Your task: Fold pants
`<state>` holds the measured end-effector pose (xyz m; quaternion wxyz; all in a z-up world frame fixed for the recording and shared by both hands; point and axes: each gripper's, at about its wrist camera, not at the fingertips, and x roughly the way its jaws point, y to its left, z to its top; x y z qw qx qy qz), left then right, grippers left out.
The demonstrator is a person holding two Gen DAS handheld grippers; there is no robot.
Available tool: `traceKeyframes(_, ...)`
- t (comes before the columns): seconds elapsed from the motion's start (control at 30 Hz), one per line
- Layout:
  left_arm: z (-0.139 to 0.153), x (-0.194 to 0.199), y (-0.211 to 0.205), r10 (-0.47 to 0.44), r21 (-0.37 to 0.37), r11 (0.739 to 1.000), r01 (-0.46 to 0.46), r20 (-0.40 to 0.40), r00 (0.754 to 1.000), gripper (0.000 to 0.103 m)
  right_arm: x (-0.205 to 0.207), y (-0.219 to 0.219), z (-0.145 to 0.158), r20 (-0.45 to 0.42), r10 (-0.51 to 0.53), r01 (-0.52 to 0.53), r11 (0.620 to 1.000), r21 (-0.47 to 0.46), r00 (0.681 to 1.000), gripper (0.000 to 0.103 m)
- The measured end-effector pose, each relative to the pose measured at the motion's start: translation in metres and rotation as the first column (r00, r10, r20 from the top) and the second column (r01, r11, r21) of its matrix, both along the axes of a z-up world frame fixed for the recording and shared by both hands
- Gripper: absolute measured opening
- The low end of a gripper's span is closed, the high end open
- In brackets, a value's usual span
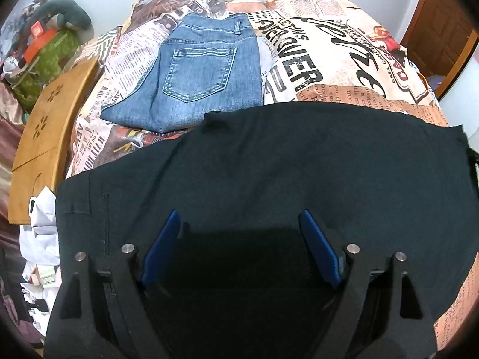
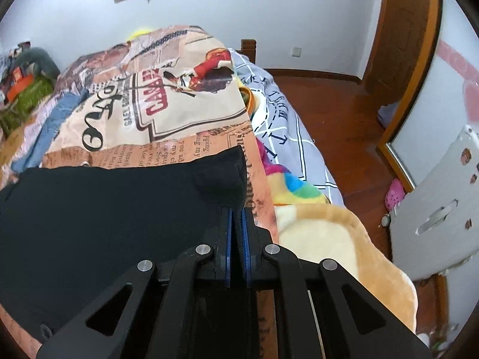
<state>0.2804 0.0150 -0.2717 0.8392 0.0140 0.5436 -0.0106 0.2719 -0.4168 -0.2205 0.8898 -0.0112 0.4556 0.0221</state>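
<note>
The black pants (image 1: 284, 173) lie flat on the bed (image 1: 344, 68), long axis crosswise. The right hand-held gripper (image 2: 236, 218) clamps their end hem; the left hand-held gripper (image 1: 242, 224), jaws spread, hovers directly over the cloth.

Plain black woven-fabric pants (image 1: 299, 161). Faded blue folded denim jeans (image 1: 197, 74) with lighter pocket stitching. Bed cover (image 1: 344, 59): cream and tan newspaper print, black lettering, red accents. Blue pads (image 1: 163, 248) on black jaws. White-checked grey sheet (image 2: 296, 137).
</note>
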Motion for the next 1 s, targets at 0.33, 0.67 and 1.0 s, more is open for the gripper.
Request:
traceKeyframes(0.33,0.003,-0.001,-0.002,-0.008,0.024,1.0,0.008,0.006,1.0,0.083,0.006,0.005,-0.009,-0.067,-0.004,0.002,1.0,-0.028,0.998,0.008)
traceKeyframes(0.67,0.039,-0.015,-0.024,-0.096,0.051,0.994,0.092,0.086,0.992,0.083,-0.047,0.002,0.039,-0.018,0.004,-0.002,0.994,0.105,1.0,0.046)
traceKeyframes(1.0,0.044,-0.023,-0.071,-0.22,0.043,0.975,0.217,0.085,0.972,0.084,-0.102,0.007,0.033,-0.069,-0.039,0.06,0.941,0.333,0.997,0.062)
